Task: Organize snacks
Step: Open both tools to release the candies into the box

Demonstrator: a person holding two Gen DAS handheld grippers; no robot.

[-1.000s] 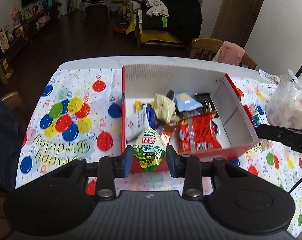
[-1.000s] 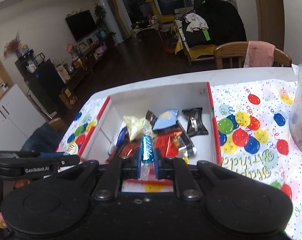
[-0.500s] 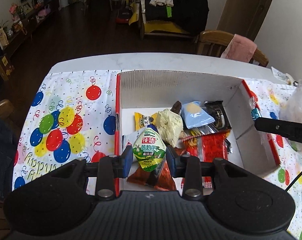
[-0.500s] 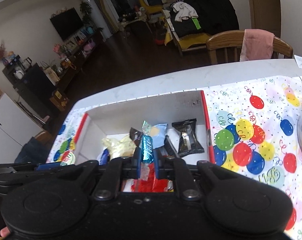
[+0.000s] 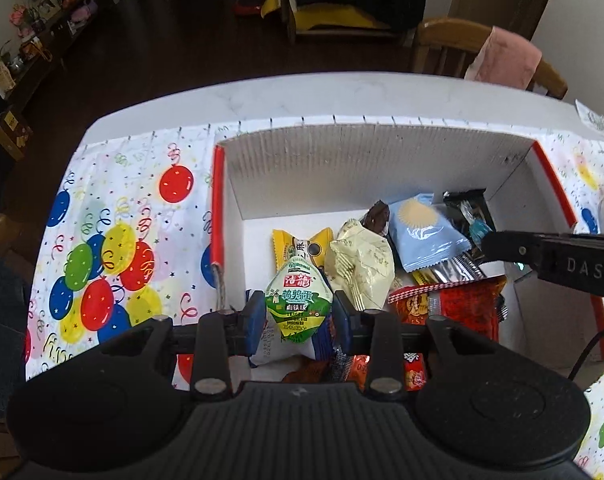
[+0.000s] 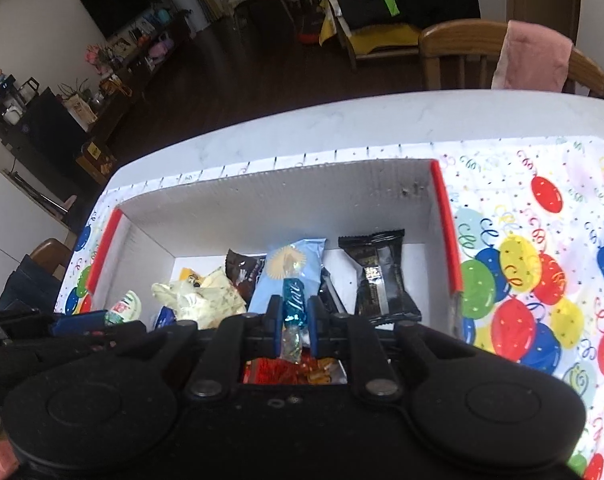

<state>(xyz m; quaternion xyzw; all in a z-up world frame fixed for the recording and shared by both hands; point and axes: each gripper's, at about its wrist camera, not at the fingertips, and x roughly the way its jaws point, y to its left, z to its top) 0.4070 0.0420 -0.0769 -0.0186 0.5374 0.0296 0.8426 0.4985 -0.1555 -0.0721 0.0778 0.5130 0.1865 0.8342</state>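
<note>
You are working over a table (image 5: 302, 92) that is wearing a balloon-print cloth (image 5: 114, 248), and on it a red-edged white cardboard box (image 5: 342, 168) is sitting open, its floor already carrying a loose heap of wrapped snacks (image 5: 426, 268). Among them a pale blue packet (image 6: 290, 268) and a black packet (image 6: 382, 280) are lying toward the far wall, with a red bag (image 5: 458, 308) nearer you.

Your left gripper (image 5: 298, 316) is hanging above the box's near left part, its fingers clamped on a green-and-white pouch (image 5: 298, 304). Your right gripper (image 6: 294, 328) is hanging above the box's middle, fingers pinched tight on a small blue foil candy (image 6: 293, 304).

As it looks, you are carrying out the placing step: both snacks are over the box and neither is let go yet. The next move is probably calling for you to ease each gripper lower, spread the fingers, and let the pouch fall onto the bare floor at the left and the candy near the blue packet, keeping the two grippers, now close beside one another, from knocking together.
</note>
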